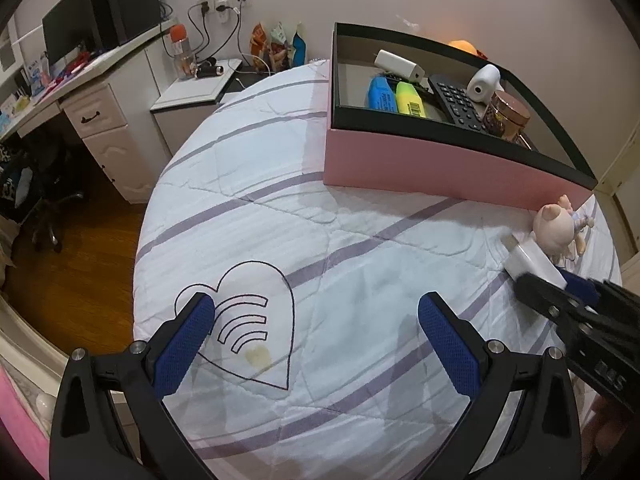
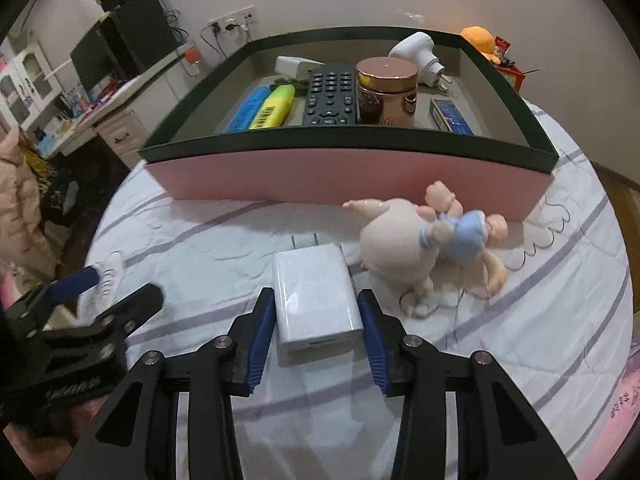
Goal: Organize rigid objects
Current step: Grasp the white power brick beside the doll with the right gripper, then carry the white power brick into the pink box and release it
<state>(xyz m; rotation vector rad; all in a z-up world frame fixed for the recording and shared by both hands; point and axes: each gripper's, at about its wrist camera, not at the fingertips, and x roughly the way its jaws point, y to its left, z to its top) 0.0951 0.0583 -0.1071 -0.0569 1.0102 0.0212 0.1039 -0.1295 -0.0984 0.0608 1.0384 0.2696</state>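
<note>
Jaws of the right gripper (image 2: 316,320) bracket a white charger (image 2: 316,300) lying flat on the striped bedspread (image 2: 540,300), a blue pad close against each side; whether they press it yet I cannot tell. Its prongs point toward the pink box (image 2: 344,180), and a pig doll (image 2: 404,240) lies just beside it on the right. Spread wide over bare quilt, the left gripper (image 1: 316,320) holds nothing. Inside the box sit a remote (image 2: 330,94), two highlighters (image 2: 264,108) and a jar (image 2: 386,88).

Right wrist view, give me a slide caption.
Right hand-held gripper closing around a white charger on the bed, pig doll beside it, pink box behind.
</note>
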